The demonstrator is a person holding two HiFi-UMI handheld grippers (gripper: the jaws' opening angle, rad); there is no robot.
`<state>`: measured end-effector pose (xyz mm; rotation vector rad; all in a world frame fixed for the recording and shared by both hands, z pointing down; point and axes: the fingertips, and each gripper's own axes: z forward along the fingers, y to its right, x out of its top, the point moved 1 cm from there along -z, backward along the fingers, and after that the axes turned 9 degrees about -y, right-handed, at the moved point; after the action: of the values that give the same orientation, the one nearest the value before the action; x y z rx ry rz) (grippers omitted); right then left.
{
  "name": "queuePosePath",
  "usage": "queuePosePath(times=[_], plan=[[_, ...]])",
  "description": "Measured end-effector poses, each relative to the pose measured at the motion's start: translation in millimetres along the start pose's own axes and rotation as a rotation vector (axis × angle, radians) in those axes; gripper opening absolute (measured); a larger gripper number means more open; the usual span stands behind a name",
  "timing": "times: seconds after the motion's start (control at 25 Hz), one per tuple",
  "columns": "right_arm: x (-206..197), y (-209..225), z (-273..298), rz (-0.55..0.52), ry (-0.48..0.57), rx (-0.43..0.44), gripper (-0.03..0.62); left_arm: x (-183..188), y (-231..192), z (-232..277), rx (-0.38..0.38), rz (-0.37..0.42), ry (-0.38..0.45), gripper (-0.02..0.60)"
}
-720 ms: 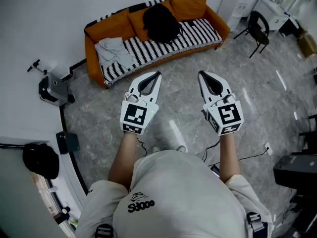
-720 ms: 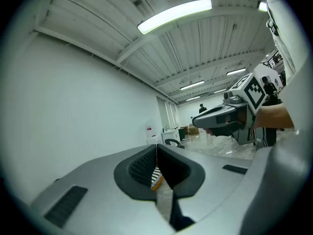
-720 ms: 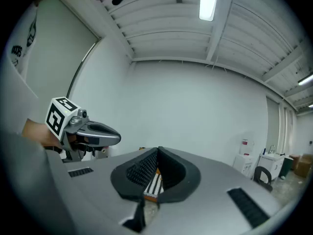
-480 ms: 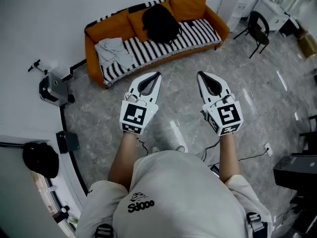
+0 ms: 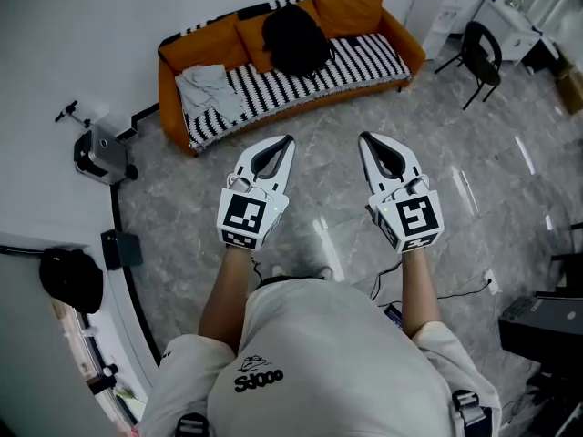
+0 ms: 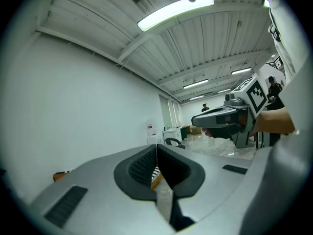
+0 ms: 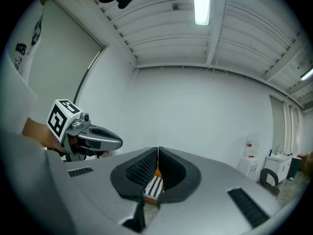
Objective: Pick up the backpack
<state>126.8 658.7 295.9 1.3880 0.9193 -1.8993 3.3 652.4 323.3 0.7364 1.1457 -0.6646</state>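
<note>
- Head view: the black backpack [image 5: 294,36] sits on the orange sofa [image 5: 171,64], leaning against its back cushions, with a crumpled grey cloth [image 5: 206,90] lying near it on the striped seat.
- Both tools are held level above the grey floor [image 5: 510,185], side by side, well apart from the sofa, tips toward it.
- The left gripper [image 5: 281,143] has its jaws pressed together, with nothing between them.
- The right gripper [image 5: 367,140] is likewise closed and empty.

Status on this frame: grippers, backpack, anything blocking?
Left gripper and right gripper shut, empty, level. Black backpack on orange sofa, far ahead, untouched. Open floor between, nothing blocking.
</note>
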Motion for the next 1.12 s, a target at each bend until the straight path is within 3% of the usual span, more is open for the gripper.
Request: queuePosePath(times=[0.36, 0.64, 0.88, 1.12], plan=[[-20, 26, -15, -0.002, 0.027, 0.092, 0.034, -1, 36, 26, 0.032, -0.011, -0.009, 0.021], [-35, 52, 8, -0.009, -0.010, 0.069, 0.034, 1, 27, 60, 0.023, -0.009, -0.004, 0.021], [-39, 87, 64, 0.013, -0.032, 0.041, 0.034, -7, -11, 111, -0.004, -0.015, -0.006, 0.021], [-36, 130, 164, 0.033, -0.044, 0.014, 0.034, -16, -95, 186, -0.019, -0.031, 0.001, 0.021]])
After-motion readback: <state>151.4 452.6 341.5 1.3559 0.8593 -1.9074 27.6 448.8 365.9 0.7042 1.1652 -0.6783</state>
